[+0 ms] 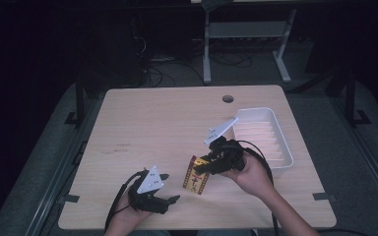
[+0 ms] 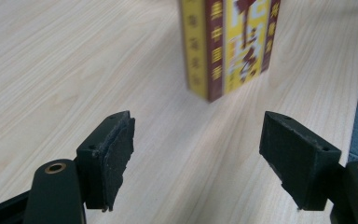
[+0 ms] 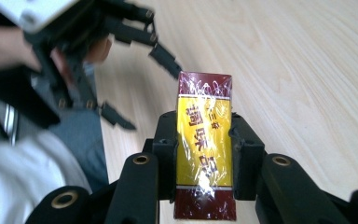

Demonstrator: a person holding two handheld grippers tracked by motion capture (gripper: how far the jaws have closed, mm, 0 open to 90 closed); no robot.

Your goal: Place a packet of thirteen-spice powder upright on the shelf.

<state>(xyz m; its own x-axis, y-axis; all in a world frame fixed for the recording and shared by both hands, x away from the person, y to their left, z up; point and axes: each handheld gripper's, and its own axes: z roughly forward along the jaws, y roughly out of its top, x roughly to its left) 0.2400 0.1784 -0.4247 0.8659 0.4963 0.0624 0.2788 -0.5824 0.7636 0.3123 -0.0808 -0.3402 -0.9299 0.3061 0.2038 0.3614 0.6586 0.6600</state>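
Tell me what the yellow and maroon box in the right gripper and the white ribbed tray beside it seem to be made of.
The yellow and maroon box looks like printed cardboard under clear film: crinkled glare runs down its face. The white ribbed tray looks like moulded plastic, smooth and slightly glossy, with rounded corners and a thin rim. Neither can be told for sure by look alone.

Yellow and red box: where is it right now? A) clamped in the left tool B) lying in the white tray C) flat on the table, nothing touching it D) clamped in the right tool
D: in the right gripper view the right tool has both pads pressed on the sides of the box, while the left tool stands open with nothing between its pads.
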